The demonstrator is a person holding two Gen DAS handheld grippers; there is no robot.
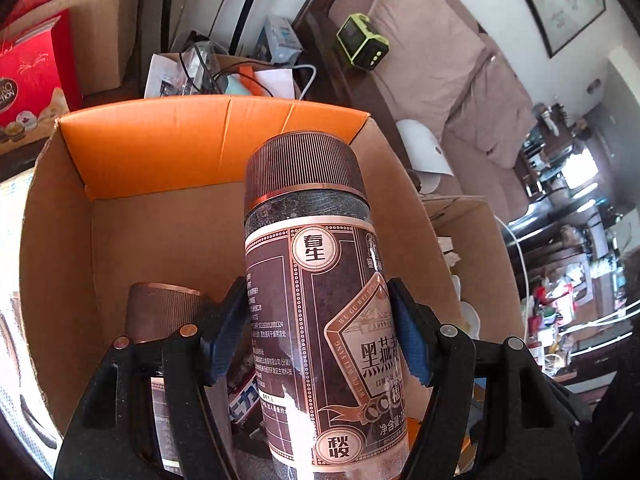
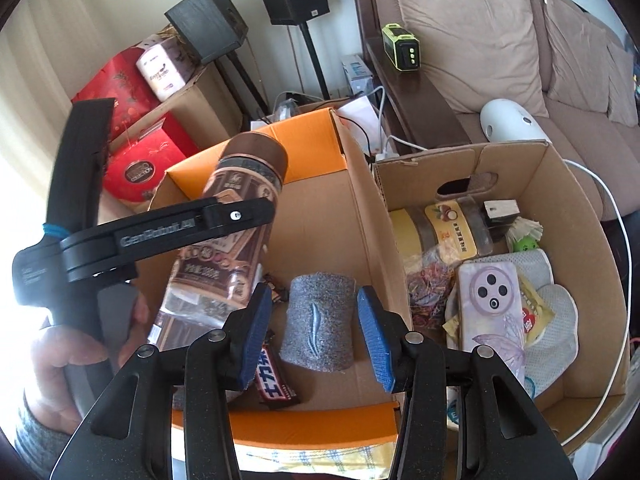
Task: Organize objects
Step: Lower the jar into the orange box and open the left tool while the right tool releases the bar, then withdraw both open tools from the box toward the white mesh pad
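So the left gripper (image 1: pixel 316 328) is clamped on a tall brown jar (image 1: pixel 316 304) with a ribbed copper-brown cap (image 1: pixel 306 168), blue pads pressing its labelled sides about halfway up the body. In the left wrist view the jar's long axis runs straight away from the camera along the fingers, cap end pointing forward toward the orange flap of the open cardboard box (image 1: pixel 160 216). From the right wrist view you can see it's actually tilted: cap end up and leaning toward the far side of the box, base end lower, the whole jar held in the air over the box's left part. A second jar (image 1: pixel 160 320) with the same kind of cap stands upright inside the box by the left wall, partly hidden behind the gripper. The right gripper (image 2: pixel 316 336) is spread wide with nothing between its pads, hovering over a grey fuzzy roll (image 2: pixel 318 328) lying on the box floor, with a candy bar (image 2: pixel 272 380) just beside it. The neighbouring box (image 2: pixel 520 168) on the right holds a phone (image 2: pixel 488 308) and other stuff.
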